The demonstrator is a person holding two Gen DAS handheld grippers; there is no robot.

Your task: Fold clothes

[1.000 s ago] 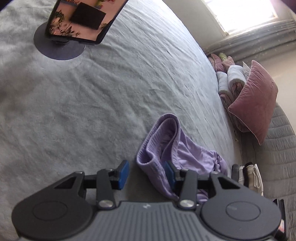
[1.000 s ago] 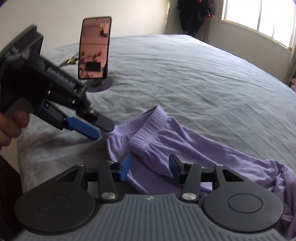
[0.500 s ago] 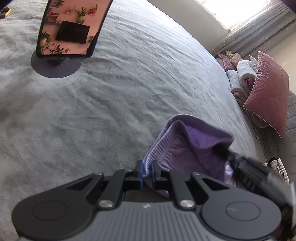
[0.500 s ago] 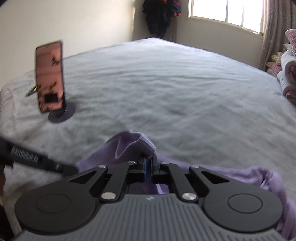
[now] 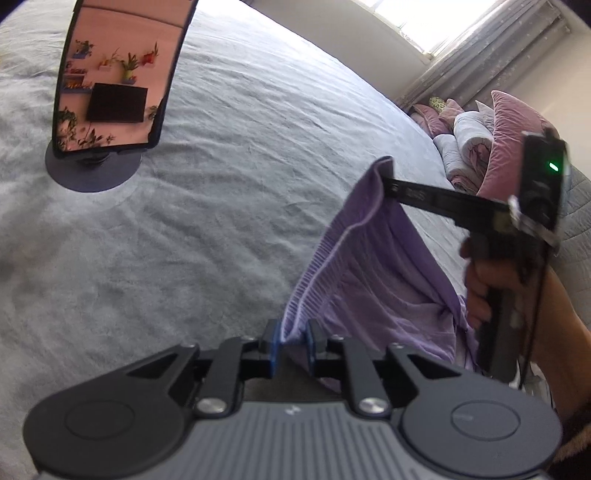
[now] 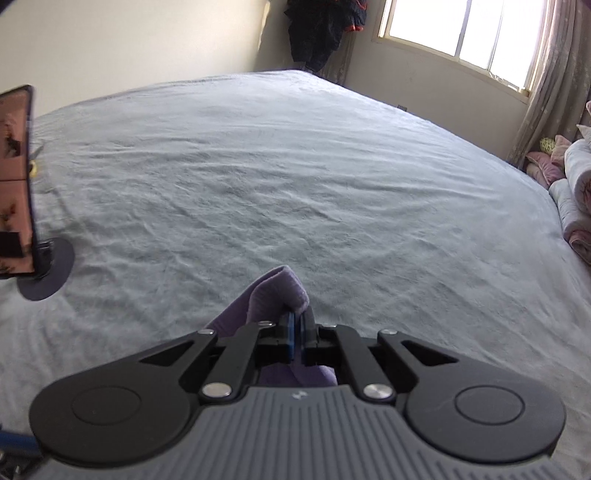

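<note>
A lilac garment [image 5: 373, 269] with a ribbed waistband hangs stretched in the air above the grey bed [image 5: 221, 206]. My left gripper [image 5: 293, 338] is shut on one end of the waistband. The right gripper [image 5: 386, 173], held by a hand, pinches the other end higher up and to the right. In the right wrist view, my right gripper [image 6: 296, 326] is shut on a fold of the lilac garment [image 6: 275, 291]. The rest of the cloth drops below both tools, partly hidden.
A phone on a round stand [image 5: 114, 85] is on the bed at the left, also seen as the phone [image 6: 16, 184] at the right view's edge. Pink pillows and rolled blankets [image 5: 495, 144] lie beyond the bed's right side. A window [image 6: 472, 33] and dark hanging clothes [image 6: 325, 29] are at the back.
Both grippers went from open beside the garment to shut on its waistband. They have lifted it off the bed and pulled apart, spreading the waistband.
</note>
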